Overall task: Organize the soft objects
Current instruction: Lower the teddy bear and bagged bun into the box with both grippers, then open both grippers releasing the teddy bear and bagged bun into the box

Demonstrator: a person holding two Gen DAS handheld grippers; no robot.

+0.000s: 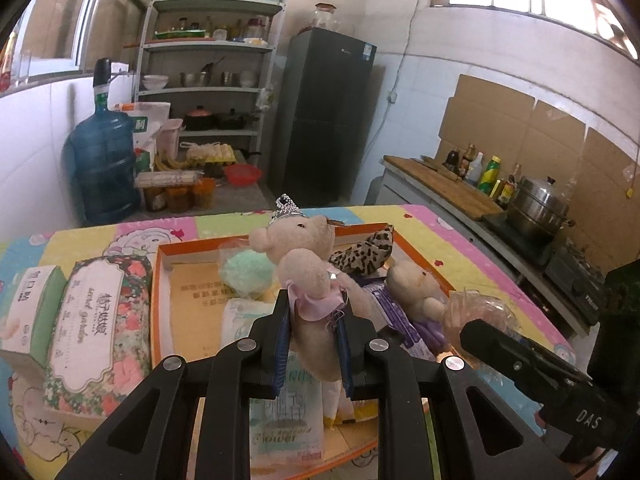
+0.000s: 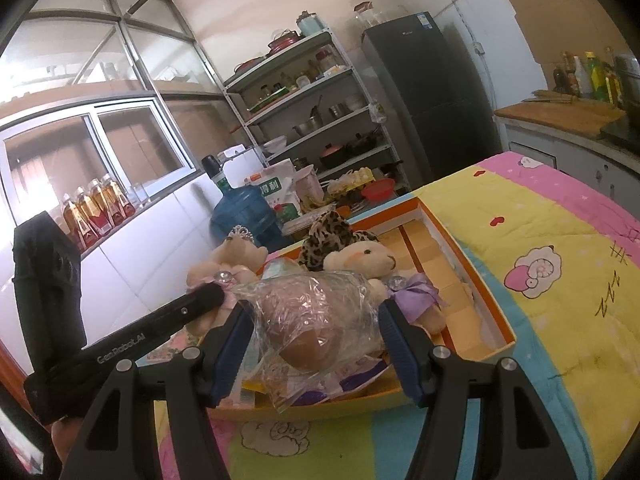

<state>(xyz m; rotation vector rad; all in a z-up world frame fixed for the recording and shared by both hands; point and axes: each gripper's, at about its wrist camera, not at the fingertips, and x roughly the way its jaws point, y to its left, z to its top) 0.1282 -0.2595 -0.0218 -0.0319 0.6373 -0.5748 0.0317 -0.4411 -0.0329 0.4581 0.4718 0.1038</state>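
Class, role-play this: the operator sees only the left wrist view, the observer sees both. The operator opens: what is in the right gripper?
Observer: The right gripper is shut on a clear plastic bag with something brown and round inside.
Operator: Any room left in the tray?
Observer: Yes, the right strip of the tray lies bare beside the bear with the purple bow.
Operator: And the window ledge?
Observer: A row of red-labelled bottles.

teddy bear [image 1: 304,256]: matt plush | wrapped bundle [image 2: 316,320]: glossy crinkled plastic | box [image 2: 472,320]: smooth cardboard
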